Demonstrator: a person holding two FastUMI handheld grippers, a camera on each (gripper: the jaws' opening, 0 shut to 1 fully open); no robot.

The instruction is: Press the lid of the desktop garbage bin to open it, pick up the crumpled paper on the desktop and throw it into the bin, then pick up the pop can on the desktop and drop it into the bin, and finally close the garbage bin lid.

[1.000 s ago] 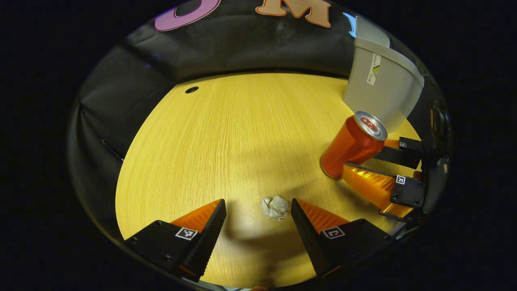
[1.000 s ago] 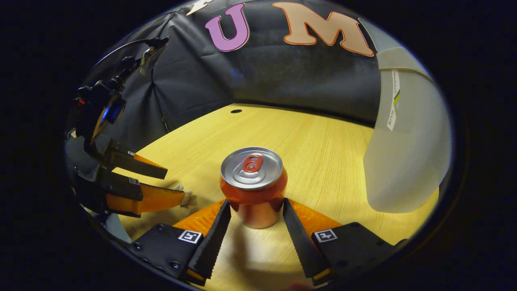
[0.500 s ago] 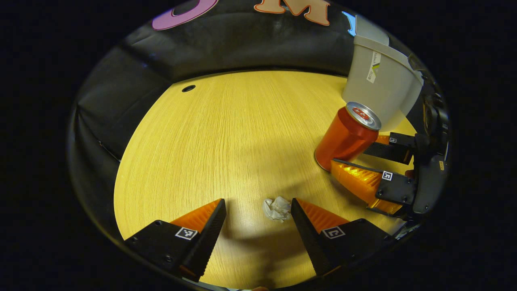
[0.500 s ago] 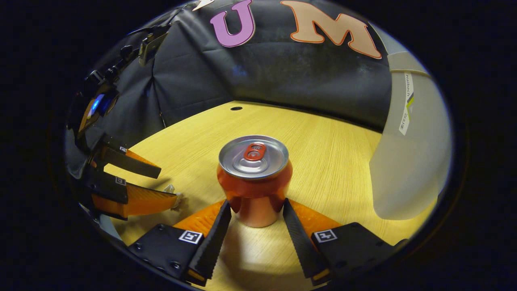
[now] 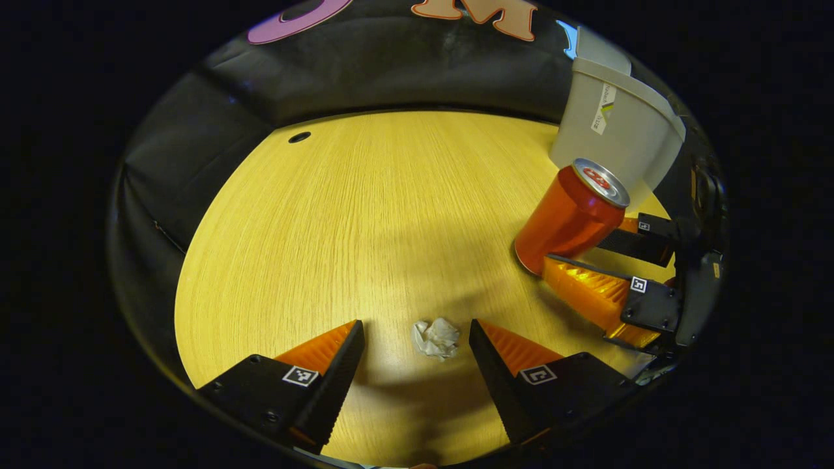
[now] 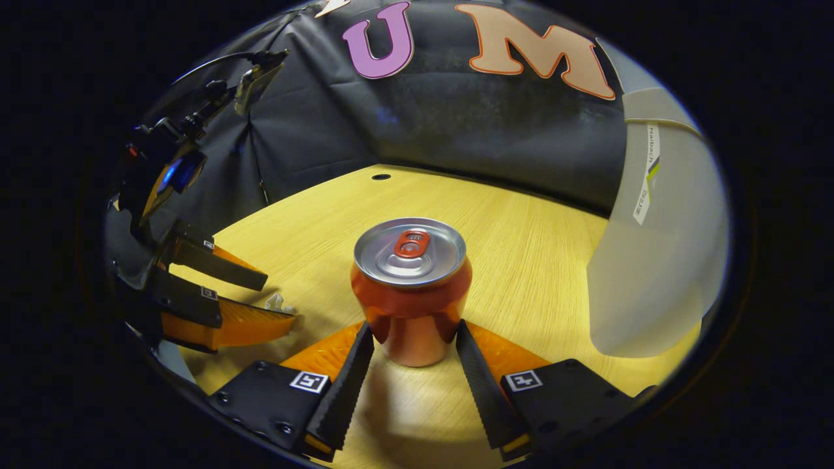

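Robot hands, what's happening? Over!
Left gripper open around paper. Right gripper shut on can. Bin beside it.

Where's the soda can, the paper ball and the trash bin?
pop can (image 6: 410, 286): right gripper view, on its side wall.
crumpled paper (image 5: 436, 338): left gripper view, its middle.
garbage bin (image 5: 612, 140): left gripper view, on its outer wall.

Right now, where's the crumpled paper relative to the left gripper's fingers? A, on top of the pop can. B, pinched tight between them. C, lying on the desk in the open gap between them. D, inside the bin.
C: in the left gripper view the crumpled paper lies on the desk between the left gripper's spread fingers, touching neither.
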